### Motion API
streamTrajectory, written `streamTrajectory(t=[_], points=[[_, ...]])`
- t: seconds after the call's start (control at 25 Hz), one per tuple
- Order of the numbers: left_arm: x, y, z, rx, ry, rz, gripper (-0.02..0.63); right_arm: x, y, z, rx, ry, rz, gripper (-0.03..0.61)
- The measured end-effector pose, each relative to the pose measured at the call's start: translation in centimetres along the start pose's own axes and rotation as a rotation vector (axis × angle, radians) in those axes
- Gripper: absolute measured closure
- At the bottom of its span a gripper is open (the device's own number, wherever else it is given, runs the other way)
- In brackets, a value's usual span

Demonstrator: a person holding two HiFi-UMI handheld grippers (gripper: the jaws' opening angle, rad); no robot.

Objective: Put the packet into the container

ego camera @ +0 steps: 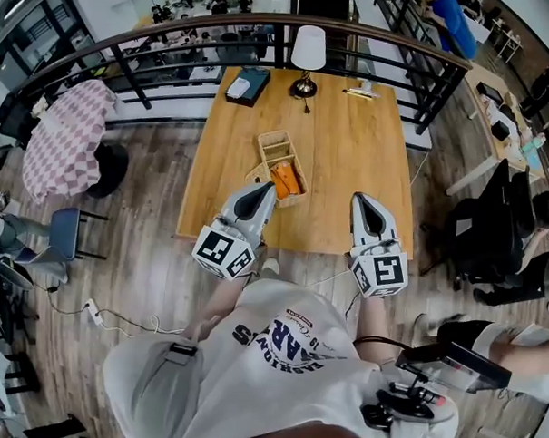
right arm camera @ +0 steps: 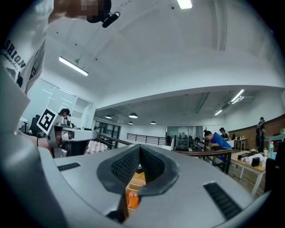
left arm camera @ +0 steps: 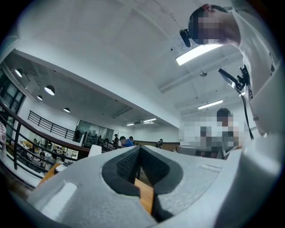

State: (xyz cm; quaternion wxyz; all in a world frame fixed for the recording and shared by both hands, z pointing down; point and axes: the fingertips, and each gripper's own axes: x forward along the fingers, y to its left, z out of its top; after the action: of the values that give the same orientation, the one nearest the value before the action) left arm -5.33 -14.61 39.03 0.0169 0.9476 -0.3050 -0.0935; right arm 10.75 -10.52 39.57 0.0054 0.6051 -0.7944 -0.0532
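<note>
Already orange packet [ego camera: 286,180] inside container [ego camera: 276,146], just beyond left tongs [ego camera: 263,193]; right tongs [ego camera: 364,203] farther off; both pressed together, empty

The table [ego camera: 349,171] is light honey-brown wood; on it the container [ego camera: 276,136] is pale tan wicker, the packet [ego camera: 285,180] inside orange, the lamp shade [ego camera: 309,47] white. At the table's near edge, the left gripper [ego camera: 263,190] and right gripper [ego camera: 362,201] are grey with black-and-white marker cubes. Left of the table, a cloth [ego camera: 65,132] is pink-and-white checked.

Long wooden table [ego camera: 349,171], white-shade lamp [ego camera: 308,52] at far end, curved black railing [ego camera: 174,32], plank floor [ego camera: 145,280], checked-cloth side table [ego camera: 65,136], white ceiling, strip lights [right arm camera: 73,66]
</note>
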Motion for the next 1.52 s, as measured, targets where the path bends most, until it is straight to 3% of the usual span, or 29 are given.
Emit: streamTrajectory(t=[0.28,0.84,1.16,1.52], points=[[-1.7,-10.7,-1.4,0.006,0.019,-0.085,0.615,-8.9,-0.2,-0.8,0.023,0.010,-0.001,0.572],[-12.5,-24.9,-3.7,-0.008,0.057,-0.060,0.614,-25.5,5.3,-2.3,0.040,0.046,0.056,0.572],[-17.4,-29.9,-2.2,0.001,0.100,-0.074,0.615,-30.7,8.2,-1.6,0.087,0.057,0.057,0.572],[-17.6,-28.9,-2.9,0.003,0.117,-0.116,0.614,-30.8,8.9,-2.5,0.095,0.070,0.021,0.572]])
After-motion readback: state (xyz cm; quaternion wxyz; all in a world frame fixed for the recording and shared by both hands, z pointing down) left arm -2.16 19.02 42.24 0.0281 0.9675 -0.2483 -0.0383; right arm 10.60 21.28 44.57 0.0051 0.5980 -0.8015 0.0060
